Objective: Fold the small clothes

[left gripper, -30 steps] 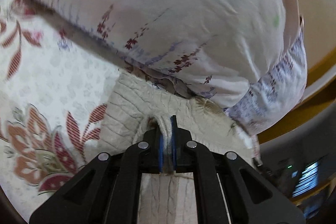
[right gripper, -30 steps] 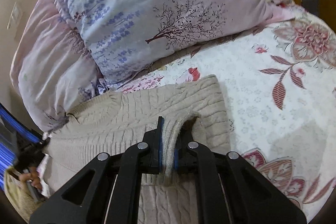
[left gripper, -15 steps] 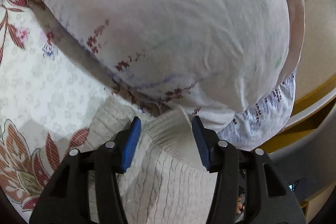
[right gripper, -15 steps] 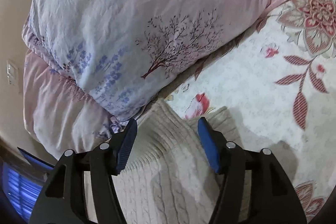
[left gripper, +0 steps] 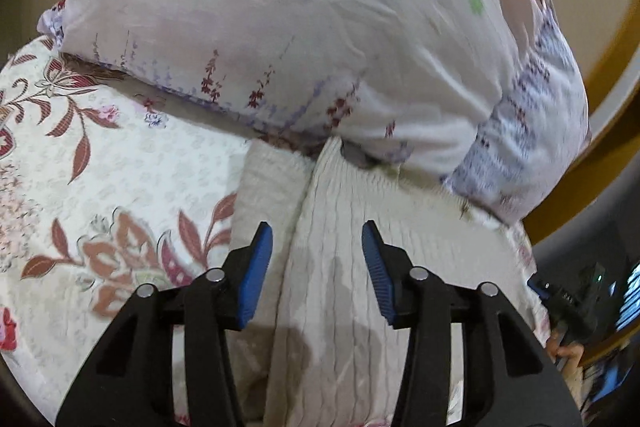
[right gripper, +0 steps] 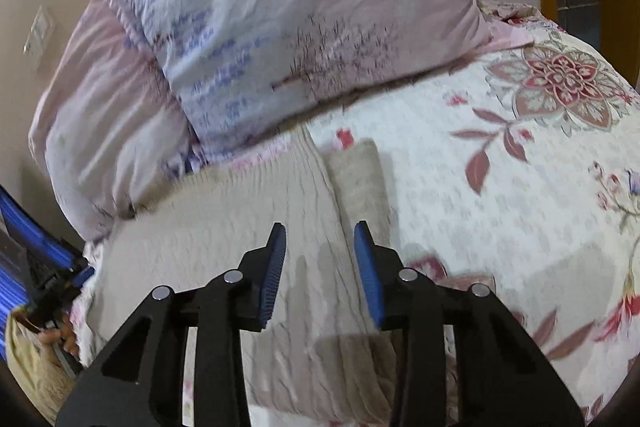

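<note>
Left tool (left gripper: pixel 317 267): jaws part-open, just been closing in a bit, nothing gripped; blue pads (left gripper: pixel 256 275) clear of the knit. Beige cable-knit sweater (left gripper: pixel 344 267) lies flat on the floral bedspread (left gripper: pixel 120 167), running from 6 o'clock up to the pillow (left gripper: pixel 300 27) at 12, top edge touching it. Right tool (right gripper: pixel 320 263): same, jaws narrowed but apart, holding nothing, over the sweater (right gripper: pixel 224 239). Folded strip at 1 o'clock; bedspread (right gripper: pixel 500 207) at 3, pillow (right gripper: pixel 300 7) at 12.
</note>
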Available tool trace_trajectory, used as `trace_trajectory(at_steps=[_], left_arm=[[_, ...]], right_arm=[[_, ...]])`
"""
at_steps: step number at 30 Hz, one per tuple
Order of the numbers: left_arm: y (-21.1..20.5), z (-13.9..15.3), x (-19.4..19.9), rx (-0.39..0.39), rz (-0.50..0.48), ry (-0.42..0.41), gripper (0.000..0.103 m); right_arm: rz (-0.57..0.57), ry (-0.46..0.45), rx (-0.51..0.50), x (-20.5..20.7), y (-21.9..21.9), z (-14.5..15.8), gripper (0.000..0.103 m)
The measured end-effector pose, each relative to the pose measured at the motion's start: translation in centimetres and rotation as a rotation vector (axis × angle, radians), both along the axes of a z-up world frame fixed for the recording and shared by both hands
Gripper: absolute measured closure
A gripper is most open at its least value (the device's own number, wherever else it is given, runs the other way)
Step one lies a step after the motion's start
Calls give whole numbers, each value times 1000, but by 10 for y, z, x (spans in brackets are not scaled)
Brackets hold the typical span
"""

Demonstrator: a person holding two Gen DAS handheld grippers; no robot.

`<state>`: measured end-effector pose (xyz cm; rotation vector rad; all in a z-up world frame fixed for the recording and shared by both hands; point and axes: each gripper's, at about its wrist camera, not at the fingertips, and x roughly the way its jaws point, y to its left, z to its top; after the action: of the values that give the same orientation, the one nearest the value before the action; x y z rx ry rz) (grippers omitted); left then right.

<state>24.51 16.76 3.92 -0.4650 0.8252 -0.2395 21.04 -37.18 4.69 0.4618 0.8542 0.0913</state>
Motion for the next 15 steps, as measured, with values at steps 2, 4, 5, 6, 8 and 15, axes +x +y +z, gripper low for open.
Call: trace_trajectory(at_steps=[2,4,5,6,8,15], left_arm=[[-4,-4,-5,34,-9,13,63],[-5,-10,-7,51,-19,33,68],[-5,-13,-8,54,-23,40,76],[-7,-16,-9,59,-28,52,84],[-10,-20,-9,76,-29,59,91],[-6,-18,-16,84,-37,57,98]], right_arm=[[14,21,-16,-2,3,-6,69],[29,50,-47,-3,8,-14,81],[30,57,-68,-4,10,-16,88],[29,54,-85,-7,11,-17,90],[25,43,-89,-11,13,-15,91],[-5,17,-100,-29,10,-3,93]])
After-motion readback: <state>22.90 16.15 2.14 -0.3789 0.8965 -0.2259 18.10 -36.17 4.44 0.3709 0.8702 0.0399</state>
